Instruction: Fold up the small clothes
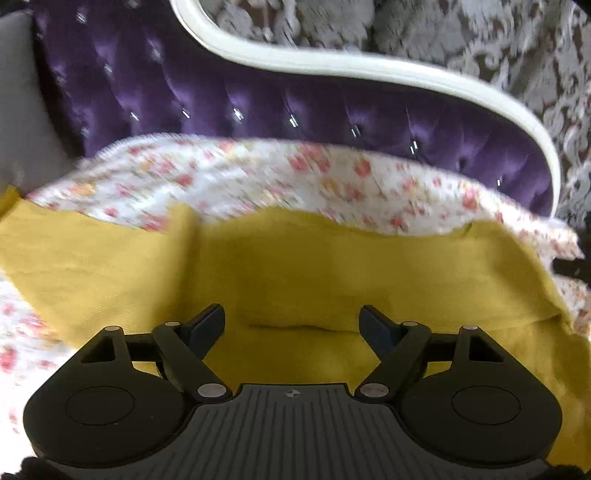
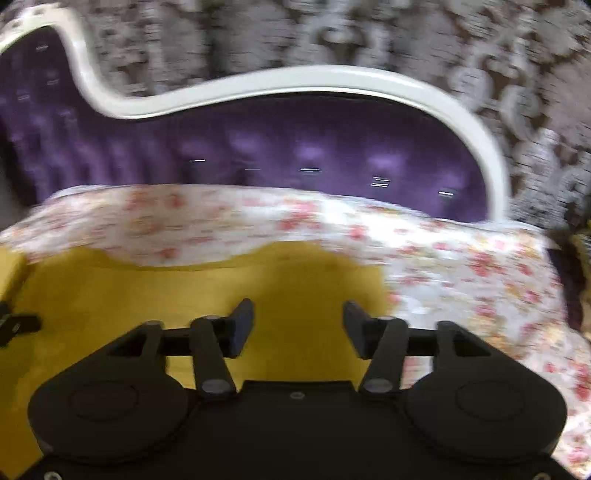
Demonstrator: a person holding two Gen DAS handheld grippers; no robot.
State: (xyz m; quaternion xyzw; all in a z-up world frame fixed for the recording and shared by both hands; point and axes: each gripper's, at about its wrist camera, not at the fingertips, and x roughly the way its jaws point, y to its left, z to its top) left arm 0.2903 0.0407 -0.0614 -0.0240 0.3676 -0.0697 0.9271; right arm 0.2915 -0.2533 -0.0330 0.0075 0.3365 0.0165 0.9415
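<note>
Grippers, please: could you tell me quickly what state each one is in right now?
Left gripper: open, holding nothing, over the yellow garment.
Right gripper: open, holding nothing, over the same yellow garment.

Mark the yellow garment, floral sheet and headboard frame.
yellow garment (image 1: 295,273), left wrist view, flat middle.
floral sheet (image 2: 461,266), right wrist view, right part.
headboard frame (image 2: 314,79), right wrist view, top curve.

A bed covered with a white sheet (image 1: 236,173) printed in small pink and orange flowers fills the lower part of both views. Behind it stands a headboard (image 1: 229,96) of tufted purple velvet with shiny studs, edged by a curved white frame (image 2: 295,79). Beyond is a wall (image 2: 332,33) with a grey-brown damask pattern.
</note>
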